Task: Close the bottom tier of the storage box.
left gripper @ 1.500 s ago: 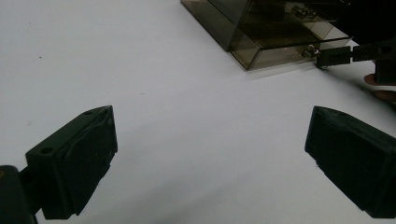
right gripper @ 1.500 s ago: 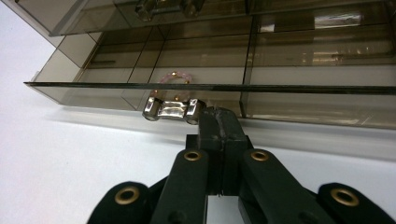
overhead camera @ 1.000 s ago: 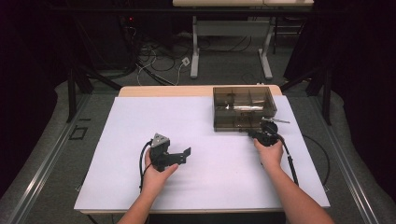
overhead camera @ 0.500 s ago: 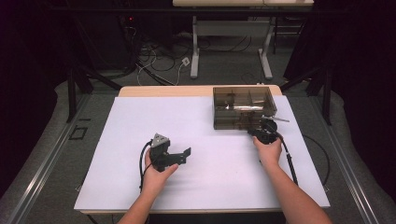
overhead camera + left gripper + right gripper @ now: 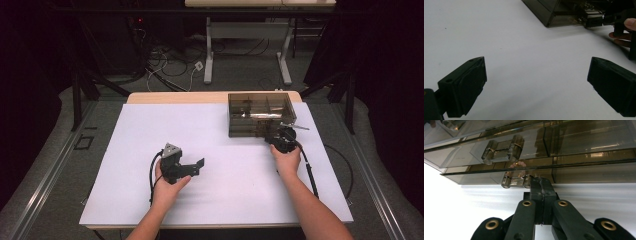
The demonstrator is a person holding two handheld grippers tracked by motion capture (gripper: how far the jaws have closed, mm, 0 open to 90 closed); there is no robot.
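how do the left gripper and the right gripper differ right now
The left gripper has its black jaws wide apart with nothing between them; the right gripper has its jaws pressed together.

The left gripper is out over the bare white table cover, apart from everything; the right gripper's tips sit at the front of the smoky transparent plastic box, by a metal clasp.

Both are black two-jaw tools, each held in a hand.

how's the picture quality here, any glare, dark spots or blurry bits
High view: the white table cover is brightly and evenly lit, the surrounding floor falls into dark shadow. Left gripper view: the open black left tongs look soft up close, and the cover is nearly washed out. Right gripper view: the smoky transparent plastic drawer box carries reflections and streaks of glare; the shut right tongs are sharp.
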